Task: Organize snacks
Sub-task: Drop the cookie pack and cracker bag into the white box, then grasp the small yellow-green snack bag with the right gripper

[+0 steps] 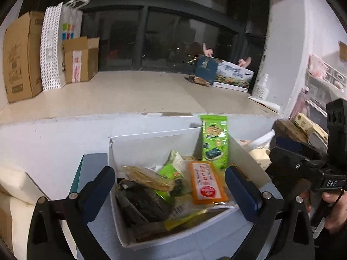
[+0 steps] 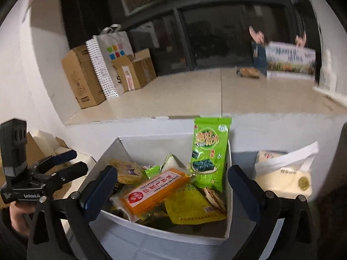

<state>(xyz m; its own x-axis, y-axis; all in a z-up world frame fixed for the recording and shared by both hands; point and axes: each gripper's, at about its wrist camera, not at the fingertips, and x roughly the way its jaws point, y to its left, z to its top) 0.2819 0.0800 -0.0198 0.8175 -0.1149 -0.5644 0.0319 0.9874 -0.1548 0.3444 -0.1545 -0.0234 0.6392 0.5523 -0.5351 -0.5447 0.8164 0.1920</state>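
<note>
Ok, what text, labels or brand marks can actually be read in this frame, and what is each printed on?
"DAS": right gripper body.
"GenRobot.AI": left gripper body.
"Indian flying cake flavor": orange packet in the white box.
Green seaweed packet: large print too blurred to read.
Yellow pouch, cardboard boxes, white bag: print too small or blurred.

My two wrist cameras both look forward and slightly downward, close over the white box (image 1: 138, 147) of snacks, the left from its left, the right from its right, sharing the box, ledge (image 2: 173, 93) and dark window (image 1: 173, 32).
</note>
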